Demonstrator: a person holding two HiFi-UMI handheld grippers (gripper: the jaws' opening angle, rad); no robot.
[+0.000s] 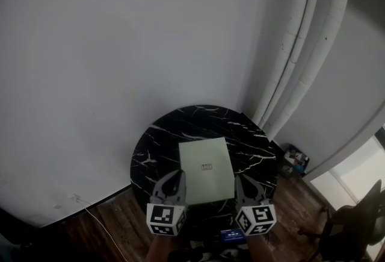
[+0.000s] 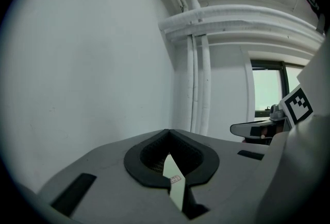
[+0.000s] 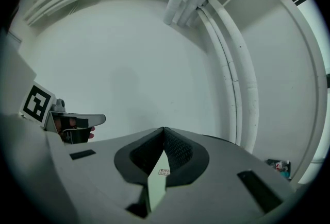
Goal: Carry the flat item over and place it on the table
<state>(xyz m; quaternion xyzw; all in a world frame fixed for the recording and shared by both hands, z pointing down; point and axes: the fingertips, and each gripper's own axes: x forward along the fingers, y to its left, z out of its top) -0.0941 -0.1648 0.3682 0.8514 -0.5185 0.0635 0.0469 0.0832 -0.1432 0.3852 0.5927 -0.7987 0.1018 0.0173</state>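
Seemingly nearly there, my left gripper (image 1: 175,181) and right gripper (image 1: 245,185) are each clamped on a near corner of the pale green flat item (image 1: 206,169) over the black tabletop (image 1: 157,134), so I judge only lowering and releasing remain.

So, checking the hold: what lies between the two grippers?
The pale green flat item spans from the left gripper to the right gripper, both shut on its edges; the head view shows it.
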